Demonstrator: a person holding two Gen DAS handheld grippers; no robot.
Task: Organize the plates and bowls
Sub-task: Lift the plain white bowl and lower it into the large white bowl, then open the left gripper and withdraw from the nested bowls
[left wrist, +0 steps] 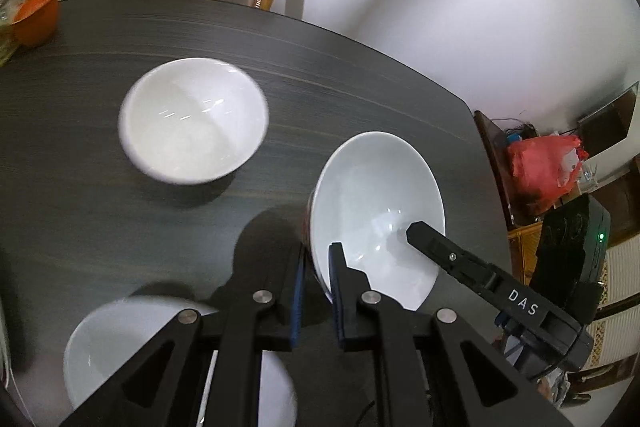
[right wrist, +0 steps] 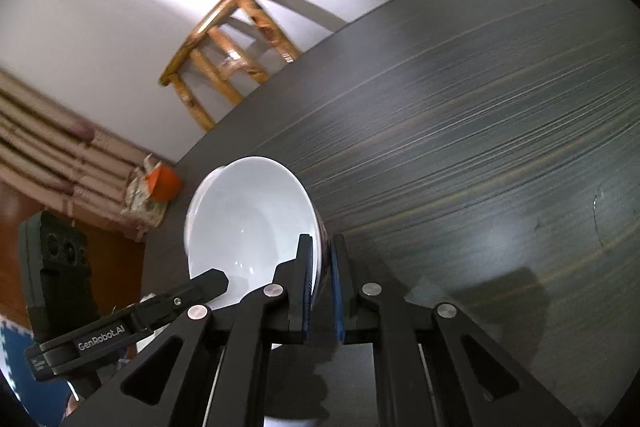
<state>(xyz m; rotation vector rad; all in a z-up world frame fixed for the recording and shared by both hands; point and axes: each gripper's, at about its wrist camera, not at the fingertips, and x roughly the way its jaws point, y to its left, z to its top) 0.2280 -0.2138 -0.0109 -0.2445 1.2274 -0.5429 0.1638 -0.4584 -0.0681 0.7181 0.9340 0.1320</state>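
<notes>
Jaws of both grippers are clamped on opposite sides of one white bowl's rim: the left gripper (left wrist: 318, 279) on its near-left edge, the right gripper (right wrist: 323, 279) on the opposite side. The bowl (left wrist: 376, 211) is held tilted above the worktop (left wrist: 100, 195), right of a second bowl (left wrist: 194, 121) and beyond a third (left wrist: 120, 343) at the near left. Only thin rim is pinched, so a slip is likely if the hands are pulled apart or twisted unevenly; glazed ceramic could slide, drop and chip against the bowls below.
</notes>
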